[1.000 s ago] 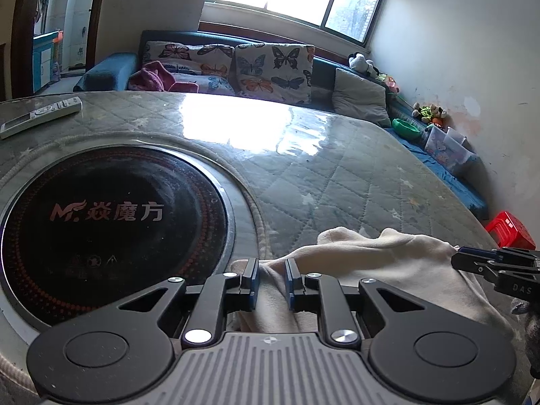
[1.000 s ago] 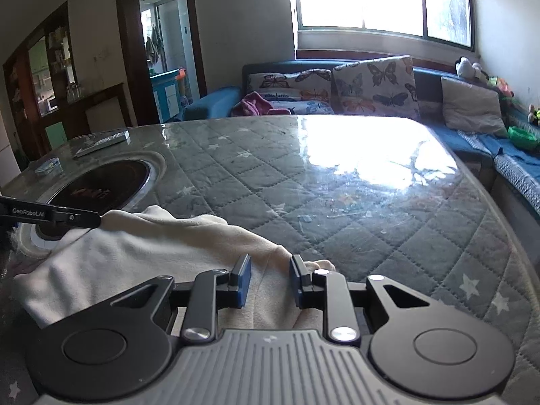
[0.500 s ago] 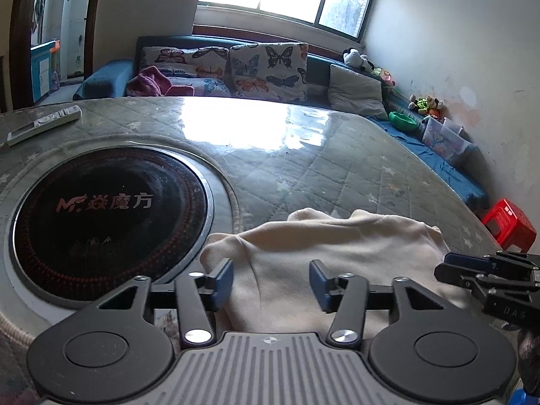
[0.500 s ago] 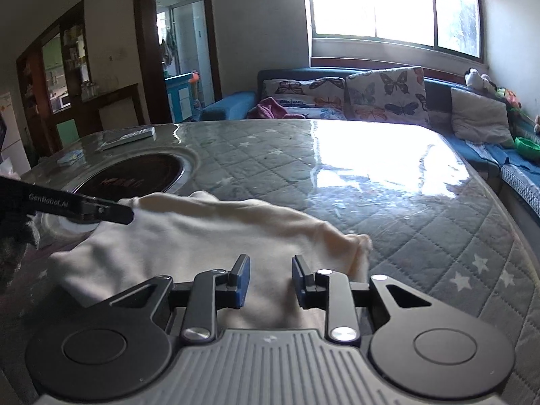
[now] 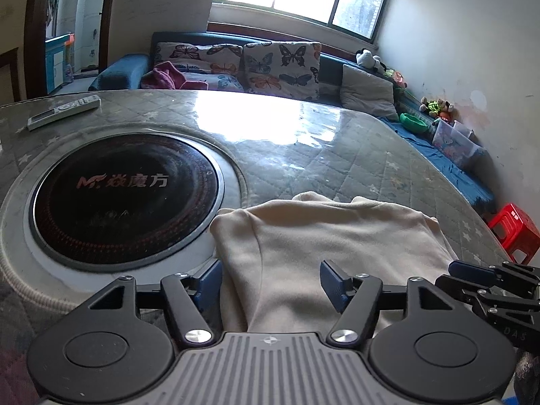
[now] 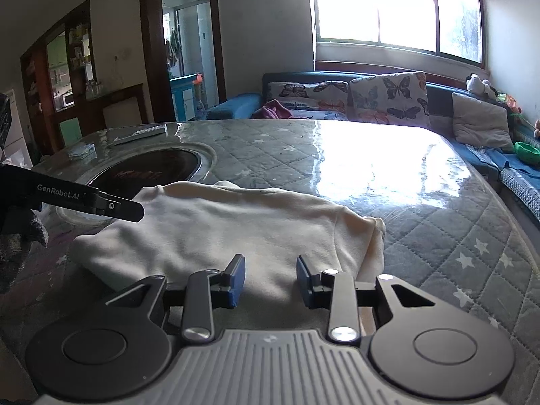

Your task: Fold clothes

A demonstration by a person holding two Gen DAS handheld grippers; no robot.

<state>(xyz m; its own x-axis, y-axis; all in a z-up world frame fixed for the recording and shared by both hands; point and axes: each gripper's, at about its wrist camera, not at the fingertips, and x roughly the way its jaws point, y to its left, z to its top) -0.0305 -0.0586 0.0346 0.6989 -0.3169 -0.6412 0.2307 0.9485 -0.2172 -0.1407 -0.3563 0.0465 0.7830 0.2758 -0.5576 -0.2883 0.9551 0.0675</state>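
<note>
Your left gripper (image 5: 271,278) gapes wide and your right gripper (image 6: 270,278) stands part open, both empty. The folded cream fleece garment (image 6: 229,233) lies mid-frame on the grey quilted table (image 6: 422,216), long axis left-to-right, equally near each gripper

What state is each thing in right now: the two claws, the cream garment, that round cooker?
Left claw: open, over the garment, holding nothing.
Right claw: open, holding nothing.
Cream garment: folded, flat on the table.
Round cooker: bare, nothing on it.
</note>
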